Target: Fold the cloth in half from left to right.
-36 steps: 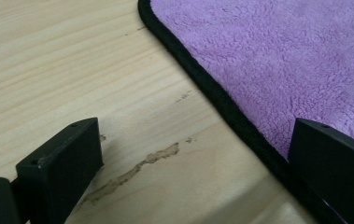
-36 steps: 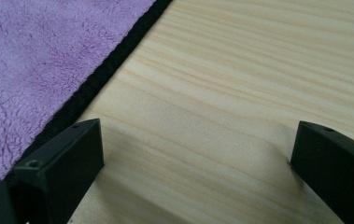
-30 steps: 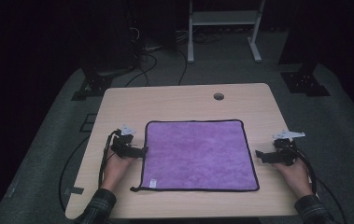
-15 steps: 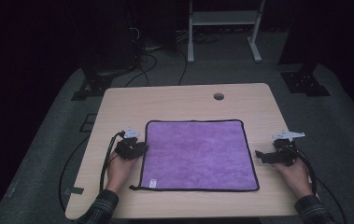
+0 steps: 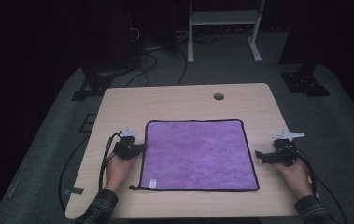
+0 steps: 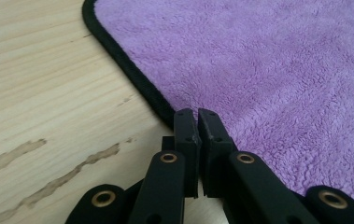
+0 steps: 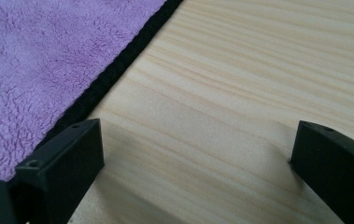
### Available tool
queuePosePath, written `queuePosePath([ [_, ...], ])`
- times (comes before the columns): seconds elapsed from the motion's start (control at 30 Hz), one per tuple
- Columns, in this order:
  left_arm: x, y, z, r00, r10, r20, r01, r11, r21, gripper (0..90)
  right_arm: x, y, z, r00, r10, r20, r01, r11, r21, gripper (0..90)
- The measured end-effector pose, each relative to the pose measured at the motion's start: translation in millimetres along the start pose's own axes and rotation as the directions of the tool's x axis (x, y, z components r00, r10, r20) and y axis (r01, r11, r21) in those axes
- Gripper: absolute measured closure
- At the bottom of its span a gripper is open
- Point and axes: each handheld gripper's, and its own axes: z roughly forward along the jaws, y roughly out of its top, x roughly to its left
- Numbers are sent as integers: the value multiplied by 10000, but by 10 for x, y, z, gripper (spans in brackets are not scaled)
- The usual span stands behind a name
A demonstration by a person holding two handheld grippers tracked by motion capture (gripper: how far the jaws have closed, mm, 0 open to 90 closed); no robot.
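A purple cloth (image 5: 198,154) with a black hem lies flat in the middle of the wooden table (image 5: 174,100). My left gripper (image 5: 139,148) sits at the cloth's left edge. In the left gripper view its jaws (image 6: 197,114) are shut, with the tips right at the black hem of the cloth (image 6: 268,70); no fabric is visibly lifted between them. My right gripper (image 5: 260,154) rests on the bare wood just off the cloth's right edge. In the right gripper view it (image 7: 198,135) stands wide open, with the cloth (image 7: 34,56) beside its left jaw.
A round cable hole (image 5: 218,96) is in the table near its far edge. A small white label (image 5: 153,183) sits at the cloth's near left corner. Cables trail from both grippers off the table sides. Dark floor and stands surround the table.
My left gripper has slid slightly right, up to the cloth's left hem. The right gripper has hardly moved.
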Motion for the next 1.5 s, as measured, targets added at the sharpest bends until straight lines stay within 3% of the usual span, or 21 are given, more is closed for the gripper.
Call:
queuePosePath([
  [0.23, 109, -13, -118, 9996, -103, -266, 101, 9999, -93, 871, 1, -2, -2, 10000, -34, -24, 34, 10000, 5, 17],
  [0.33, 203, -34, -228, 9972, -68, -745, 65, 10000, -44, 871, 1, -2, -3, 10000, -40, -29, 40, 10000, 6, 17],
  [0.4, 245, -40, -287, 9922, 150, -1235, -133, 9998, 147, 870, 1, -2, -2, 10000, -41, -28, 41, 10000, 6, 17],
  [0.5, 312, -63, -351, 9896, -19, -1439, 29, 10000, 72, 870, 2, -2, -2, 10000, -46, -36, 46, 10000, 4, 17],
  [0.6, 364, -79, -410, 9934, -447, -1053, 419, 9987, -287, 870, 2, -2, -2, 10000, -53, -43, 53, 10000, 3, 17],
  [0.67, 364, -62, -445, 9958, -725, -557, 682, 9948, -751, 870, 2, -2, -2, 10000, -59, -45, 59, 10000, 1, 17],
  [0.7, 364, -62, -445, 9958, -725, -557, 682, 9948, -751, 870, 2, -2, -2, 10000, -59, -45, 59, 10000, 1, 17],
  [0.87, 359, -27, -483, 9885, -1336, 712, 1433, 9776, -1543, 870, 3, 0, 0, 10000, -56, -50, 56, 10000, -3, 17],
  [1.0, 289, 49, -474, 9850, -1285, 1150, 1477, 9728, -1784, 869, 3, 0, 1, 10000, -59, -53, 59, 10000, -1, 17],
  [1.17, 172, 153, -425, 9837, -932, 1541, 1220, 9743, -1895, 869, 3, 0, 1, 10000, -60, -53, 60, 10000, -2, 17],
  [1.5, -30, 346, -295, 9727, -560, 2254, 1042, 9725, -2081, 868, 5, 1, 1, 10000, -42, -42, 42, 10000, 1, 17],
])
